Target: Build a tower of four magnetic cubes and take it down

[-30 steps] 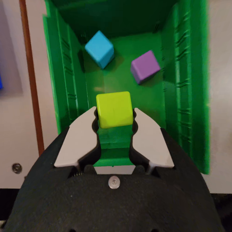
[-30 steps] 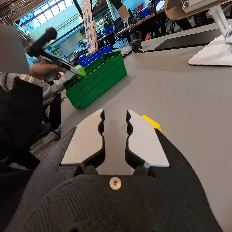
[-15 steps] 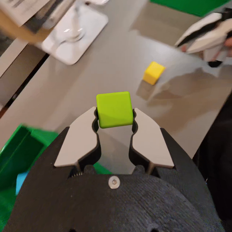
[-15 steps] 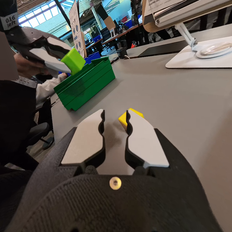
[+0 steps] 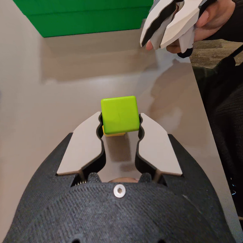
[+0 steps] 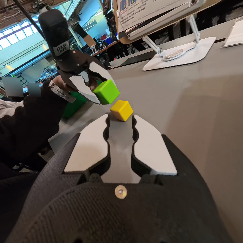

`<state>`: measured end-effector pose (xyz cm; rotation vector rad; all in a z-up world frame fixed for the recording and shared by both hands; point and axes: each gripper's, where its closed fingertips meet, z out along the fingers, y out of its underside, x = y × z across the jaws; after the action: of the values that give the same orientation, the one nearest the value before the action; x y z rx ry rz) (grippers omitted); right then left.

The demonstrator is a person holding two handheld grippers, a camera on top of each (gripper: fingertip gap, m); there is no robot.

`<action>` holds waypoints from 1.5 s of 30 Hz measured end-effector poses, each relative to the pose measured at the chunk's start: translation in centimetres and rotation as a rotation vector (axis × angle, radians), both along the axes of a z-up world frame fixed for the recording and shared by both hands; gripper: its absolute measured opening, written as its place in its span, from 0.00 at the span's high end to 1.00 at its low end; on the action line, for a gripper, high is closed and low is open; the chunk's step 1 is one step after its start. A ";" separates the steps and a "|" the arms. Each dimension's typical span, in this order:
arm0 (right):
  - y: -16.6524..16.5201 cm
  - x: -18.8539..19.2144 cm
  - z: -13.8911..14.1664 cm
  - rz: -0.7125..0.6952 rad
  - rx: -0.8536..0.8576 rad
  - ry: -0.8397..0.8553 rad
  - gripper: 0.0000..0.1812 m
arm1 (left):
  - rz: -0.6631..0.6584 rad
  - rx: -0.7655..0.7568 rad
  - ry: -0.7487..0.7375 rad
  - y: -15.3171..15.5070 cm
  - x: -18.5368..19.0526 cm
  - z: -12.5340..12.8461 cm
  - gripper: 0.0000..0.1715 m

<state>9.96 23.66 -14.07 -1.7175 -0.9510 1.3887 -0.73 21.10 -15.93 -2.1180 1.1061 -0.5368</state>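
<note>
Grey table (image 6: 197, 105): my left gripper (image 5: 120, 115) clamped the green cube (image 5: 119, 114) just above the yellow cube (image 6: 121, 110); right gripper (image 6: 120, 117), empty and open, waited at the yellow cube's 6 o'clock; green bin (image 5: 84, 17) at 12 in the left view.

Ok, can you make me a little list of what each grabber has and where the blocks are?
left gripper: shut on the lime green cube, held in the air
right gripper: open, holding nothing, pointing at the yellow cube
yellow cube: on the grey table, just under the green one, not touching it
green bin: on the table behind the cubes
white stand: far side of the table
</note>
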 end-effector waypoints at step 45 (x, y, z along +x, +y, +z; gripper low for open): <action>-0.6 1.0 -0.5 0.002 -0.047 -0.004 0.81 | -0.022 -0.052 0.025 0.7 -0.8 -2.7 0.70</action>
<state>10.94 23.10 -14.57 -1.7553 -0.9292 1.4201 -1.53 21.80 -18.62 -2.1651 1.1417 -0.5566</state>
